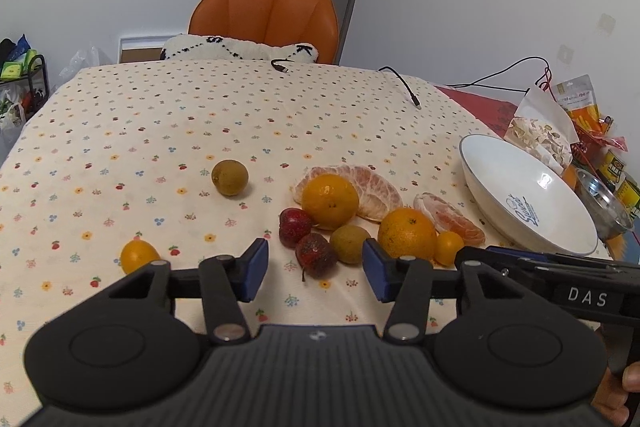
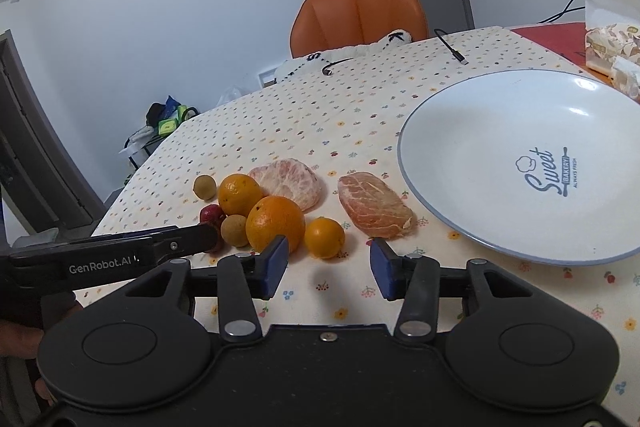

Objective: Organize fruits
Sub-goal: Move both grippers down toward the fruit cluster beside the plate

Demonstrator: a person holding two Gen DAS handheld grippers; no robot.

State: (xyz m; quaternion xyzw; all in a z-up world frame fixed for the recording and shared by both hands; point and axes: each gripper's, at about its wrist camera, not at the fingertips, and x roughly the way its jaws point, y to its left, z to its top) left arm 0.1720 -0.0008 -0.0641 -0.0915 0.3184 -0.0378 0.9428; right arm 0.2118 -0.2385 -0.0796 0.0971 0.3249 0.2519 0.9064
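Fruit lies clustered on the flowered tablecloth: two oranges (image 1: 330, 201) (image 1: 407, 234), peeled pomelo pieces (image 1: 376, 187) (image 1: 448, 217), two dark red fruits (image 1: 295, 225) (image 1: 316, 254), a brown-green fruit (image 1: 350, 243), a small kumquat (image 1: 449, 247). Another brown-green fruit (image 1: 229, 177) and a kumquat (image 1: 138, 255) lie apart on the left. My left gripper (image 1: 315, 269) hovers open just before the red fruits, holding nothing. My right gripper (image 2: 329, 267) is open and empty just short of the kumquat (image 2: 324, 237) and the pomelo piece (image 2: 376, 207). The white plate (image 2: 472, 131) is bare.
An orange chair (image 1: 264, 15) with a cushion stands at the table's far side. Two cable ends (image 1: 416, 103) lie on the cloth. Snack bags (image 1: 540, 131) and a steel bowl (image 1: 604, 203) crowd the right edge behind the plate. A person's hand (image 1: 624, 391) holds the right gripper's handle.
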